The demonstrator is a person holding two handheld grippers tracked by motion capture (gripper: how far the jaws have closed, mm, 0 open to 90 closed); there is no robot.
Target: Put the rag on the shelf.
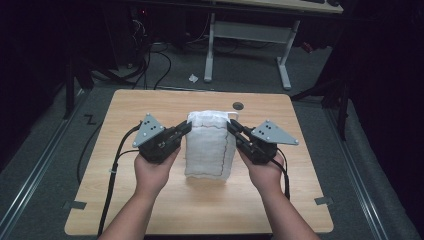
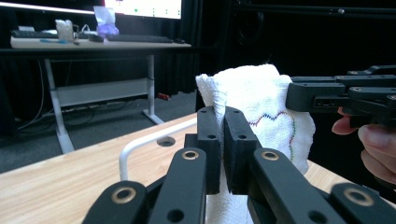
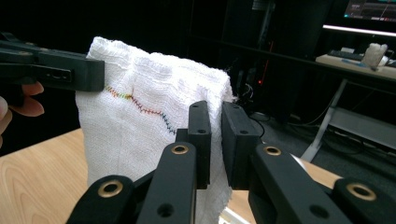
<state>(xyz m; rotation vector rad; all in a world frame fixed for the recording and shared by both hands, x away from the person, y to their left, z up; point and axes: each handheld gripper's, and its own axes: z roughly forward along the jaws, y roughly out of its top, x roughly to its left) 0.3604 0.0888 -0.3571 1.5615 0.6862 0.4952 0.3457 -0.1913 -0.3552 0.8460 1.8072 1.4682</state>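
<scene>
A white woven cloth [image 1: 210, 145] with a wavy multicoloured stitched line hangs upright over the middle of the wooden table [image 1: 150, 200], held up by its two top corners. My left gripper [image 1: 187, 127] is shut on the left corner. In the left gripper view the jaws [image 2: 223, 126] pinch the cloth's [image 2: 261, 93] edge. My right gripper [image 1: 231, 125] is shut on the right corner. In the right gripper view its jaws [image 3: 215, 121] clamp the cloth's [image 3: 140, 116] edge, with the left gripper [image 3: 60, 70] across from it.
A bent white bar [image 2: 140, 142] stands on the table behind the cloth, near a round hole [image 1: 238, 105] in the tabletop. Beyond the table is a white-legged desk [image 1: 250, 30] with a keyboard [image 2: 140, 38], and cables lie on the floor [image 1: 150, 65].
</scene>
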